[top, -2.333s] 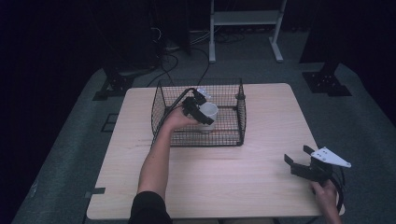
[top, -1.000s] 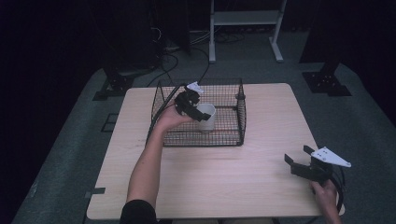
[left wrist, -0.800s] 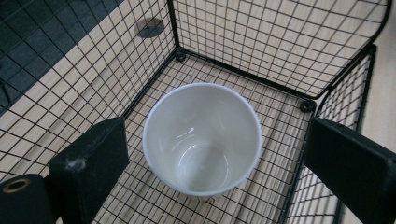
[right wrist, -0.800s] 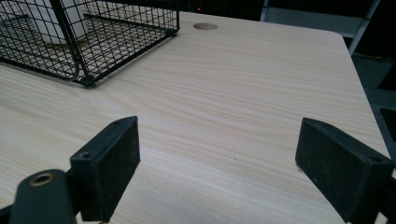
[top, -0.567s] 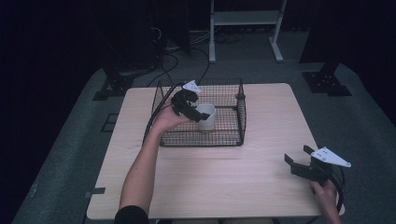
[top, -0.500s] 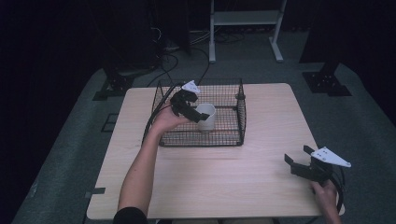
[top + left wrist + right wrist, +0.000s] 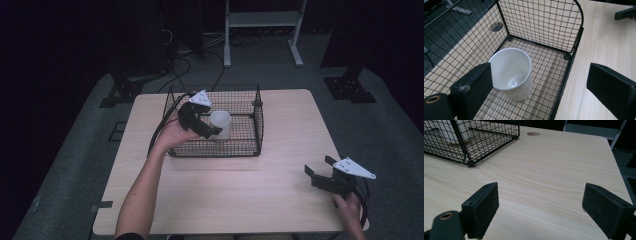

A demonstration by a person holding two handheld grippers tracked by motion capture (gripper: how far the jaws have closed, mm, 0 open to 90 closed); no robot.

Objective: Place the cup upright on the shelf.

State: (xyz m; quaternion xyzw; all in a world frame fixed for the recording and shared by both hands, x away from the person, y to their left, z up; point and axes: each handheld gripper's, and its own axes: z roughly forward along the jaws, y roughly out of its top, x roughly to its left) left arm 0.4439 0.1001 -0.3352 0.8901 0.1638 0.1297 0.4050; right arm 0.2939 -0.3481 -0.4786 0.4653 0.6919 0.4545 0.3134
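Observation:
A white cup stands upright and empty on the floor of a black wire basket at the table's far middle. My left gripper hovers over the basket's left front part, open. In the left gripper view the cup stands just beyond one jaw, and the other jaw hangs outside the basket wall, over the table. The left gripper holds nothing. My right gripper is low over the table's near right corner, open, with bare wood between the jaws of the right gripper.
The light wooden table has a round cable hole near its far edge. The basket is far left in the right gripper view. A cable trails from the left gripper over the basket's left rim. A white stand is on the floor behind the table.
The left hand and gripper have drawn back a little to the left, away from the cup. The cup stays standing in the basket. The right gripper has not moved.

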